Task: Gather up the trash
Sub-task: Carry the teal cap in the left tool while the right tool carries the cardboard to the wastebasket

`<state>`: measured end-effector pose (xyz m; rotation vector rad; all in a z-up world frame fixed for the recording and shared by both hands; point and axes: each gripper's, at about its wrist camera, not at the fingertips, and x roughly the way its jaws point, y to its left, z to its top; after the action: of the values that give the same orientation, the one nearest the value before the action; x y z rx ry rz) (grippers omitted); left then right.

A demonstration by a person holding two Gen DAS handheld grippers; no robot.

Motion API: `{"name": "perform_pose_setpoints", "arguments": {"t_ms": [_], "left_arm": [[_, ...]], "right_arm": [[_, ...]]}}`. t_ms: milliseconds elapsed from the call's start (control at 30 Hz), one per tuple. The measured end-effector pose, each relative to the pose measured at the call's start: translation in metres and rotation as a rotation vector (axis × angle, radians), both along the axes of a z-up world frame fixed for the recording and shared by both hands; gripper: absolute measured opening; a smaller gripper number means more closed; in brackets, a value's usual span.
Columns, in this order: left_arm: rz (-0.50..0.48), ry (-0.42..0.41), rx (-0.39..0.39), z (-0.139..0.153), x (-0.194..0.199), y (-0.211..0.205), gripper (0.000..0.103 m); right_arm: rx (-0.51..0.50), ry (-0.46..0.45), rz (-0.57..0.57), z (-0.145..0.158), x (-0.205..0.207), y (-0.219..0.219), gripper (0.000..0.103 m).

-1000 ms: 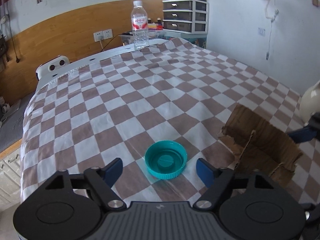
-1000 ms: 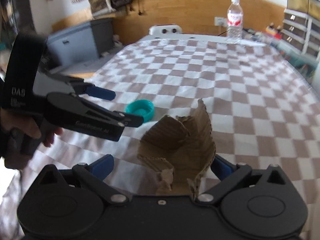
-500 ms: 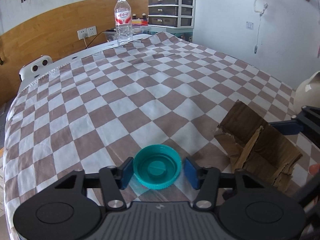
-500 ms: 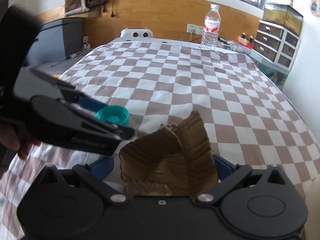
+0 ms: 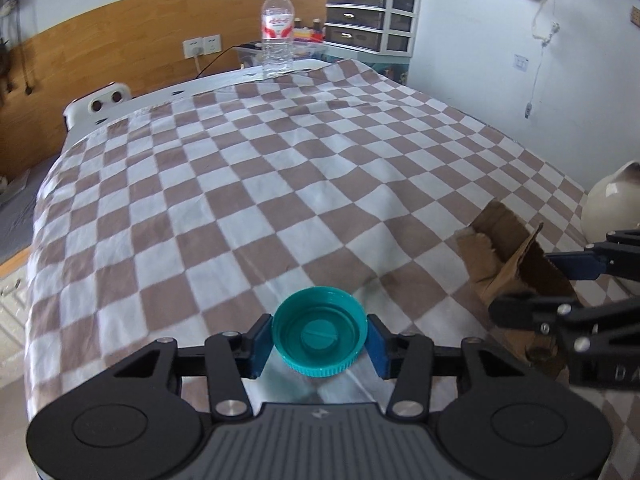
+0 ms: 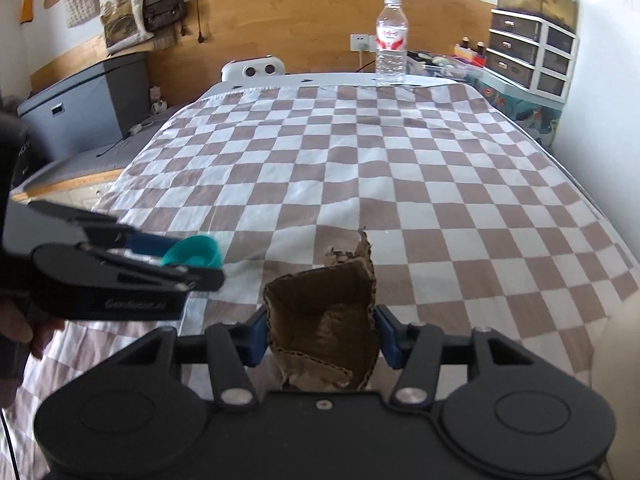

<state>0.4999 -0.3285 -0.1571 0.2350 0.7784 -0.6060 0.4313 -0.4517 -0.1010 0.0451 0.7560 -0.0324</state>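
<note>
left gripper (image 5: 319, 338): jaws have just been closing, pads now clamp teal cap (image 5: 319, 331) at its rim, near table edge
right gripper (image 6: 322, 336): jaws have just been closing, now pinch torn cardboard (image 6: 326, 320) beside cap
risk: cap may pop out, rim is round and ribbed; cardboard may buckle or tear, it's crumpled
containers: no trash bin visible; water bottle (image 5: 277, 32) upright at far edge, contents unclear

Since a second ago, left tool (image 5: 319, 338) closed from wide apart onto the teal cap (image 5: 319, 336), pads now pressing its rim, cap tilted up off the checkered cloth (image 5: 280, 184); right tool (image 6: 322, 338) just closing, now squeezing the torn cardboard piece (image 6: 324, 320) narrower.
</note>
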Motion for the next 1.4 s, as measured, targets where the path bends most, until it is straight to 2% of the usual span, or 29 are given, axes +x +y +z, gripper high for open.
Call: {"name": "perform_pose_setpoints", "arguments": {"t_ms": [300,767,1133,1400], "left_arm": [[0.102,0.011,-0.033,0.03,-0.04,0.027,0.05],[0.189,-0.046,-0.132,0.089,-0.119,0.067,0.05],[0.282,-0.061,-0.176,0.107,-0.173,0.11,0.05],[0.31,-0.065,-0.212,0.114,-0.19,0.154,0.05]], "right_arm": [[0.009,-0.028,-0.004,0.027,-0.03,0.004,0.054],[0.026,-0.054,-0.038,0.068,-0.088,0.023,0.054],[0.025,-0.082,-0.018,0.09,-0.128,0.049,0.054],[0.021,-0.083,-0.01,0.099,-0.144,0.079,0.054]]}}
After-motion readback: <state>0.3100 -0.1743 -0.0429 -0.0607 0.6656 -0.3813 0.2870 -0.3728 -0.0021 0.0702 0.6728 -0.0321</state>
